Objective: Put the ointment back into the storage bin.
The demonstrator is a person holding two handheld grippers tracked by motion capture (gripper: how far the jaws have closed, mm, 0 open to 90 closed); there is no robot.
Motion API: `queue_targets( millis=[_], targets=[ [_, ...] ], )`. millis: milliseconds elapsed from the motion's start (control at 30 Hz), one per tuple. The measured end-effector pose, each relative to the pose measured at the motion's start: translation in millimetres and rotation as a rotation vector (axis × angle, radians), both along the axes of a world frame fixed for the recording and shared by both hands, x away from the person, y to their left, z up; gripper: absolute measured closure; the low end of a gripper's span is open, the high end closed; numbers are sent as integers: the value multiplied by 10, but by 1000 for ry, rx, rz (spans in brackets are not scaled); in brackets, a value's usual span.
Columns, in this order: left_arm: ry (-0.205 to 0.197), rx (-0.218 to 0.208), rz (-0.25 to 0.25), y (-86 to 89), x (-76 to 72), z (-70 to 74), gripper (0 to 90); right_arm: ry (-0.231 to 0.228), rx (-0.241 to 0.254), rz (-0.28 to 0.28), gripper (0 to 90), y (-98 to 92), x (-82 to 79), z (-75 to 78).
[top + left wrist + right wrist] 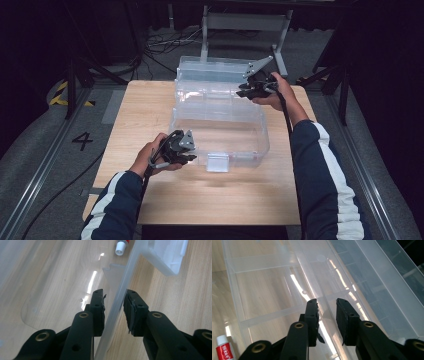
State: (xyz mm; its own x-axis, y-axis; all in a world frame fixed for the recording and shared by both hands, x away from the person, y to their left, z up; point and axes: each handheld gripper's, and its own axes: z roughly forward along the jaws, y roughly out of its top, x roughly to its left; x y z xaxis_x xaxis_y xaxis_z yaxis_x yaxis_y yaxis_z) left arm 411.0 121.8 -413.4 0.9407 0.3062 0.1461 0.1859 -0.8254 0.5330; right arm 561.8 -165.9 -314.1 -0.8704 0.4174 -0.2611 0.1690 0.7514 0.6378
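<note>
- I see a clear plastic box (220,127) lying open on the wooden worktop (200,200), its lid (215,67) swung back at the box's far edge.
- My left gripper (187,152) sits at the box's near-left corner. In the left gripper view its jaws stand apart, one on each side of the box's thin front wall (117,297), a gap showing at each pad, so they straddle it without clamping.
- My right gripper (250,89) is at the box's far-right side, close to the hinge. In the right gripper view its jaws are apart either side of a ridge (324,315) where box and lid meet; I cannot tell whether either pad touches it.
- A small red tube with a white cap (224,347) lies inside the box, on its floor; the left gripper view shows the cap (120,248) beyond the front wall.
- A white latch (218,162) sits at the middle of the box's front wall.
</note>
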Motion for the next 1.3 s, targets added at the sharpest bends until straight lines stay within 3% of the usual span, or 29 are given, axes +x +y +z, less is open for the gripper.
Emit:
queue_targets(
  millis=[100, 800, 1300],
  targets=[
    [14, -20, 11, 7, 8, -2, 705, 0, -13, 14, 752, 19, -7, 15],
    [31, -36, 58, -8, -3, -11, 689, 21, -38, 98, 844, 34, -46, 91],
    [41, -44, 75, -16, -9, -16, 674, 22, -58, 134, 866, 64, -193, 163]
  ],
)
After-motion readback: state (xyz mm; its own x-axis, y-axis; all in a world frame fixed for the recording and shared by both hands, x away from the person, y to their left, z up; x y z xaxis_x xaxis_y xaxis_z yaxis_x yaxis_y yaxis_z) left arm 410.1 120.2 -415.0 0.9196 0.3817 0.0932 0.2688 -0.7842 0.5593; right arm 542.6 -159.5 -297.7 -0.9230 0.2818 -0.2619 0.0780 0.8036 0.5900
